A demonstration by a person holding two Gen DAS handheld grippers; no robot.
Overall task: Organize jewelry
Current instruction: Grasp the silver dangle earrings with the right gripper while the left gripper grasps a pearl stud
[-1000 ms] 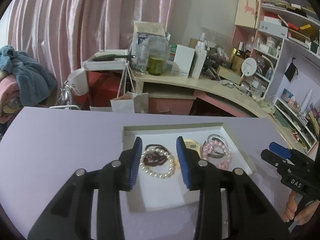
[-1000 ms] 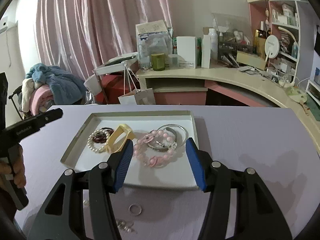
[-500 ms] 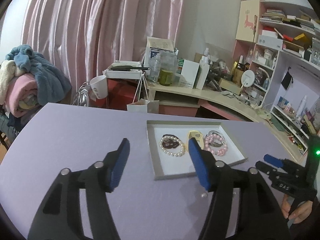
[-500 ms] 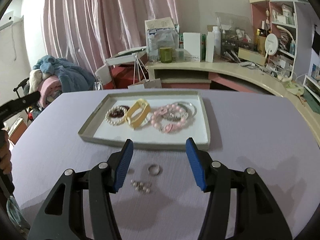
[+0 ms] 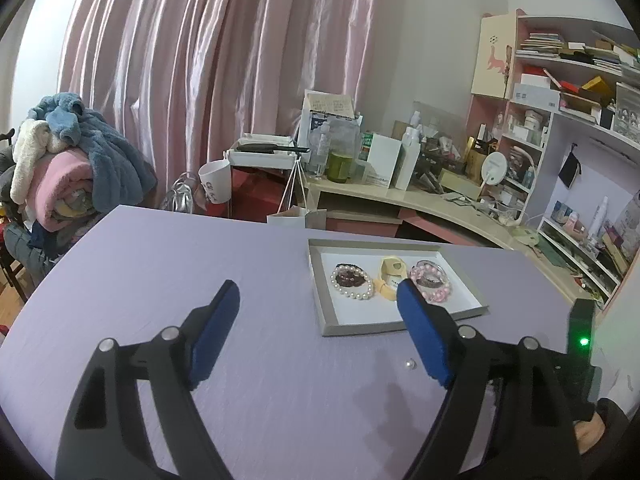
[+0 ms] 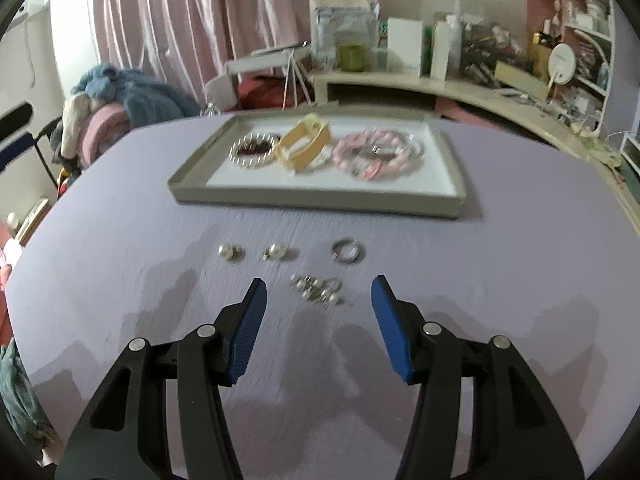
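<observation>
Plainly, the right gripper hangs with its jaws apart and empty, the small earring cluster lying on the purple table just between its tips. The pieces are tiny and loose, so closing carelessly could scatter them toward the ring or the two pearl studs. The left gripper, whose jaws have just been opening, holds nothing. The bracelets sit in the tray beyond.

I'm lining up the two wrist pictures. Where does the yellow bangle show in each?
Left wrist: yellow bangle right of centre, mid-tray, beside the right blue pad.
Right wrist: yellow bangle upper centre, between the pearl bracelet and pink beads.
Shared landmark: the grey tray.
</observation>
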